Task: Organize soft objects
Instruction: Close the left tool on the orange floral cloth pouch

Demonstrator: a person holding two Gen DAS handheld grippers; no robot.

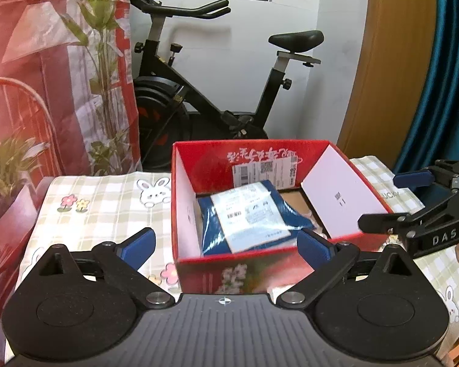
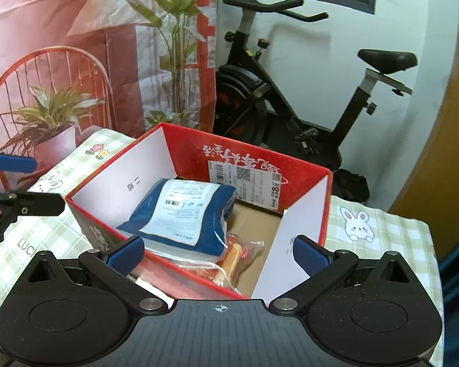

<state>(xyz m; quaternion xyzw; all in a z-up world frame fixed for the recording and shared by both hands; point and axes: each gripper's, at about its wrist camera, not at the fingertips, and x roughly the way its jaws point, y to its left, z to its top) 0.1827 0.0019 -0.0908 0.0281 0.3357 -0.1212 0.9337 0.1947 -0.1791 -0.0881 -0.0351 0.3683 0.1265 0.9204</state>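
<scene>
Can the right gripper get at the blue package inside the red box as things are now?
Probably yes. The right gripper is open and empty, the red box has no lid, and the blue package lies on top of the other bags, uncovered.

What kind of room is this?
Probably a room in someone's home: an exercise bike stands by the wall, and a table with a bunny-print tablecloth holds a red cardboard box of packages.
</scene>
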